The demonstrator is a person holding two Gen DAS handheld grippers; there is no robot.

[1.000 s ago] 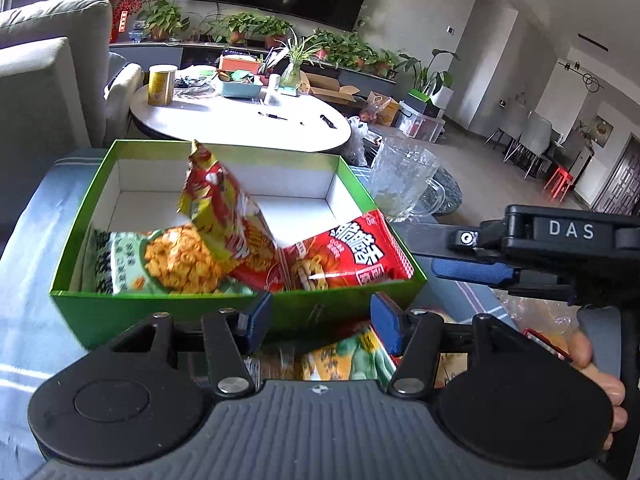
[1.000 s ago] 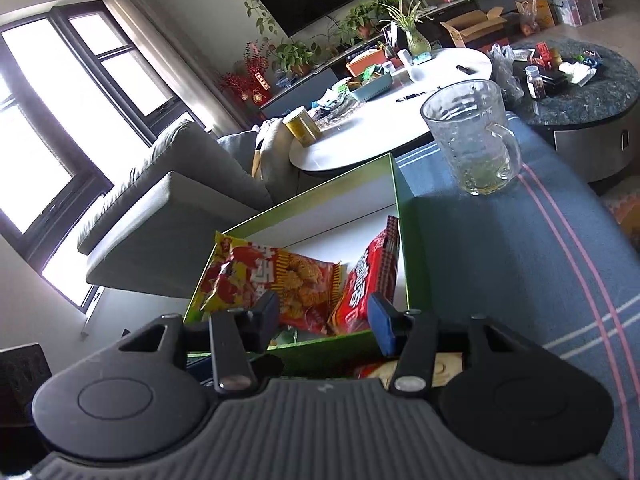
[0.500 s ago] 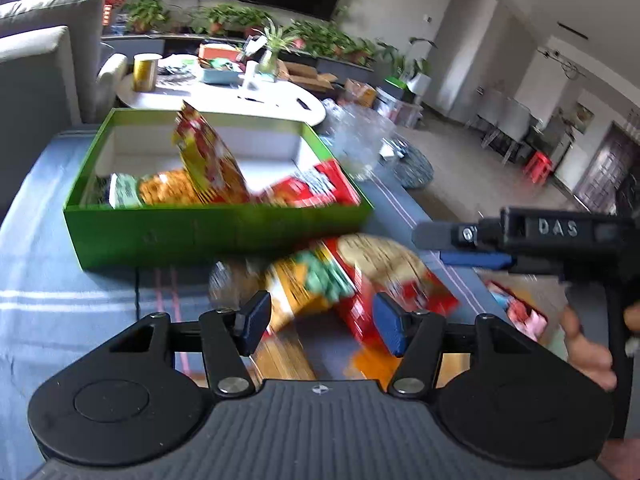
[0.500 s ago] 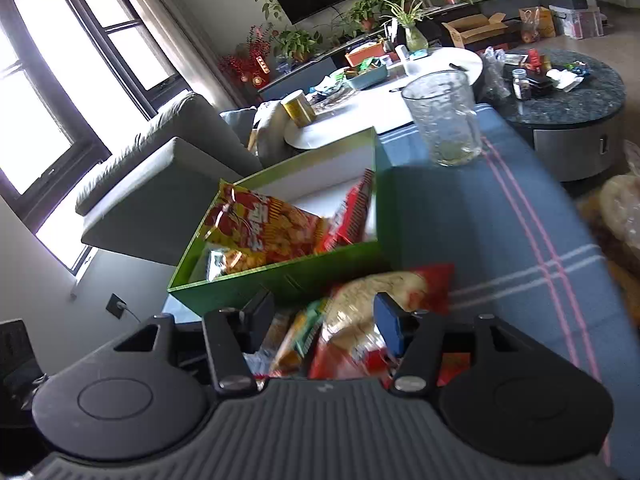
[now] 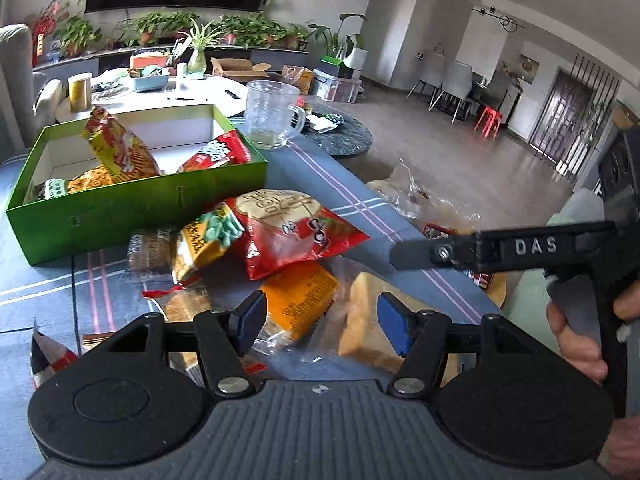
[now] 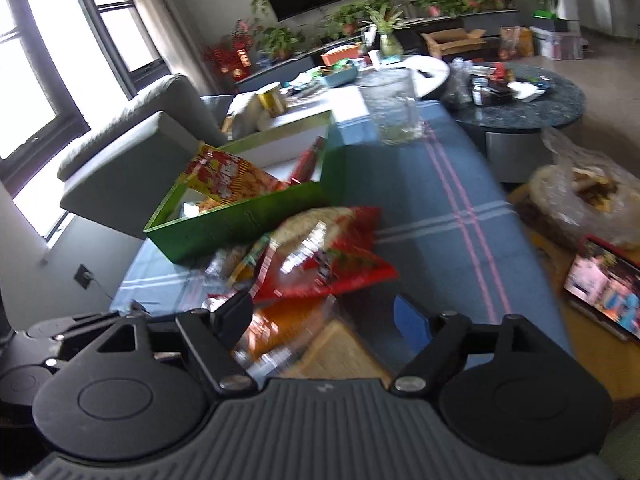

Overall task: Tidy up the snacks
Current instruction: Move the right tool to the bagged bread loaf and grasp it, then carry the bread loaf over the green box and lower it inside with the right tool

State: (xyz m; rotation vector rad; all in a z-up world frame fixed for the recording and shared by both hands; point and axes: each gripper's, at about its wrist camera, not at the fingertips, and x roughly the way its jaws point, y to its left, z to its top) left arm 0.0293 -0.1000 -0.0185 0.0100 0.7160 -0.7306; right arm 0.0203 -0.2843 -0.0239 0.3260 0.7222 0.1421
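A green box [image 5: 132, 204] on the blue tablecloth holds several snack packs, one yellow-red pack [image 5: 120, 152] standing upright. In front of it lies a loose pile: a red bag [image 5: 288, 236], a yellow-green pack [image 5: 208, 240], an orange pack [image 5: 300, 296] and a tan pack [image 5: 364, 320]. My left gripper [image 5: 320, 320] hovers over the orange and tan packs, jaws opening, pads touching nothing. My right gripper [image 6: 324, 316] hangs over the same pile, just short of the red bag [image 6: 332, 256], jaws opening wide and empty. The green box [image 6: 248, 216] lies beyond.
A glass mug [image 5: 272, 116] stands behind the box's right corner. A clear plastic bag of food [image 6: 580, 192] and a lit tablet [image 6: 604, 284] lie to the right. A hand [image 5: 580, 332] holds the right gripper's handle. A white table, a dark round table [image 6: 520, 100] and a sofa [image 6: 132, 140] stand beyond.
Both grippers have drawn back from the green box, so the pile of loose snacks in front of it has come into view beneath them. Both pairs of jaws stand wider.
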